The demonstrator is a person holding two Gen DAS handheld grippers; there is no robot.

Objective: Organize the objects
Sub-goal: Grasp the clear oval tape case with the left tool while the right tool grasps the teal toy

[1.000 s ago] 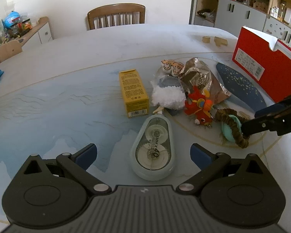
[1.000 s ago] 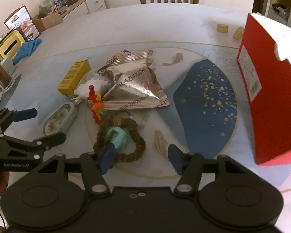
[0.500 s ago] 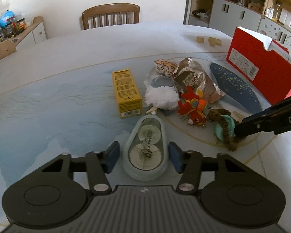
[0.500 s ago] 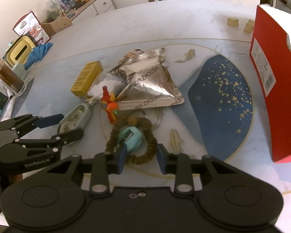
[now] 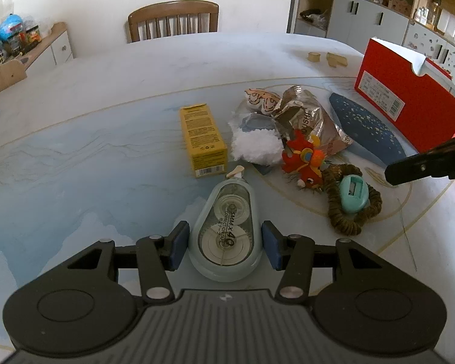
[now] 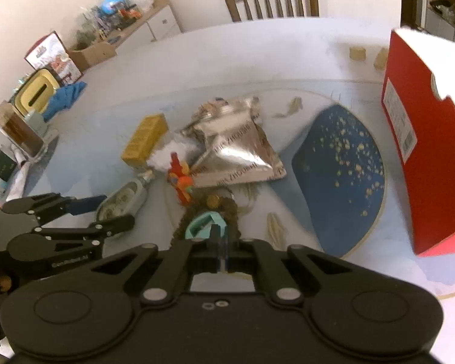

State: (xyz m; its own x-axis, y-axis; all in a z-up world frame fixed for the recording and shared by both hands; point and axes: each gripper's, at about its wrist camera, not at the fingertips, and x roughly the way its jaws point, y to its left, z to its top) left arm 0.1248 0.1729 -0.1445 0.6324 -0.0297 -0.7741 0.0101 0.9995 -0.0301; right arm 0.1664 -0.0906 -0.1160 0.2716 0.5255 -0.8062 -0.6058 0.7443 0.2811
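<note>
Fingers of your left gripper stand narrow, blue pads set against both flanks of the correction tape dispenser, which lies flat on the table with its nozzle toward 12 o'clock. Your right gripper shows its pads pressed together; whether they pinch anything cannot be told. Just past their tips, at 12 o'clock, sits the teal sharpener, lying inside the brown braided ring.

From the dispenser in the left wrist view:
- yellow carton at 11 o'clock, just beyond the nozzle
- white fluffy clump at 1 o'clock
- red-orange toy at 2 o'clock, touching the ring
- silver foil bag behind the toy
- red box far at 2 o'clock, well apart, at the table edge

Right wrist view is motion-blurred.
</note>
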